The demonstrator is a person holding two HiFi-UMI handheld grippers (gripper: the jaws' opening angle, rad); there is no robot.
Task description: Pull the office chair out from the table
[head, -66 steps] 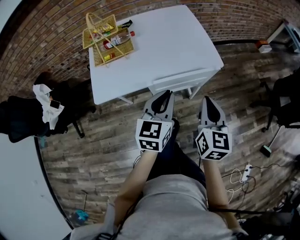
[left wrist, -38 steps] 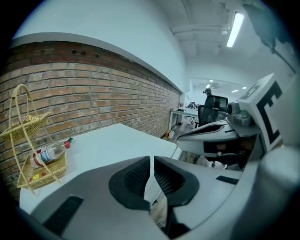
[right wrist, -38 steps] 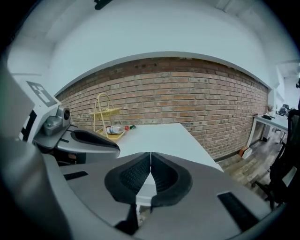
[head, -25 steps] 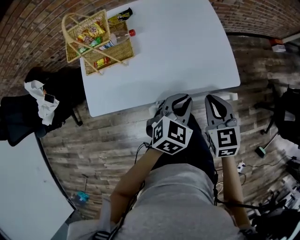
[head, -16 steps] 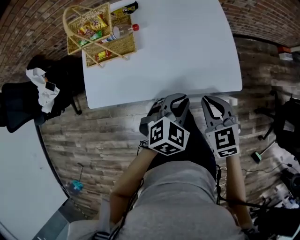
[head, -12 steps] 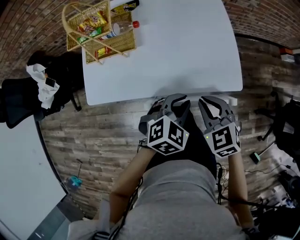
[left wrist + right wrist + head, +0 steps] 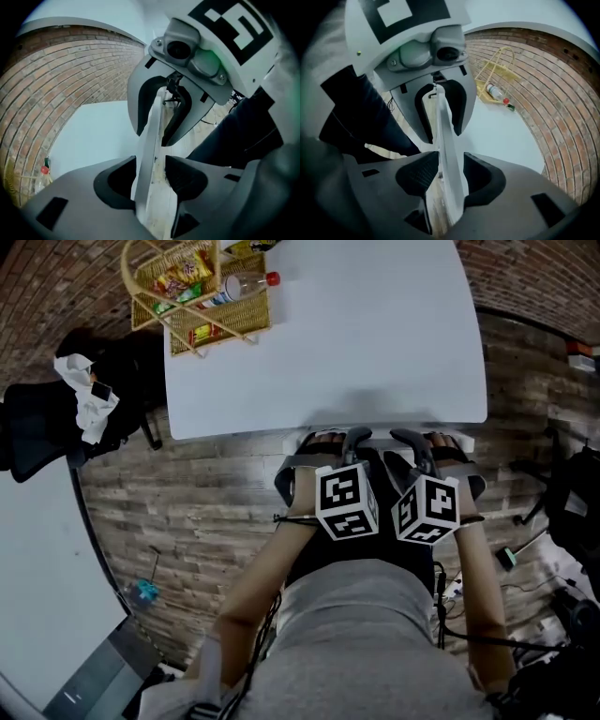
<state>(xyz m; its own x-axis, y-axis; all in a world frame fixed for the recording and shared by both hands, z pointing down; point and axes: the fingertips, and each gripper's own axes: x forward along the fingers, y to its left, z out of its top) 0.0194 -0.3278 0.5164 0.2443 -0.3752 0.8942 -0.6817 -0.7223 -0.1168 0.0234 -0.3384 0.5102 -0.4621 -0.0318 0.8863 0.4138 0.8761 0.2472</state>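
White table (image 7: 375, 343) on wood-plank floor (image 7: 187, 512), a wicker basket (image 7: 239, 326) at its far left corner.

Wicker basket (image 7: 242, 322), plastic bottle (image 7: 246, 284)

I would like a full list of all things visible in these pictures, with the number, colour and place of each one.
table: one, white, centre, before the brick wall
basket: one, yellow wicker, table's far left corner
bottle: one, clear with red cap, lying in the basket
snack packets: several, colourful, in the basket
chair: one, black, left of the table
cloth: one, white, on the chair
floor: brown-grey wooden planks
left gripper: one, grey, fingers opening, table's near edge between them
right gripper: one, grey, fingers opening, same edge between them
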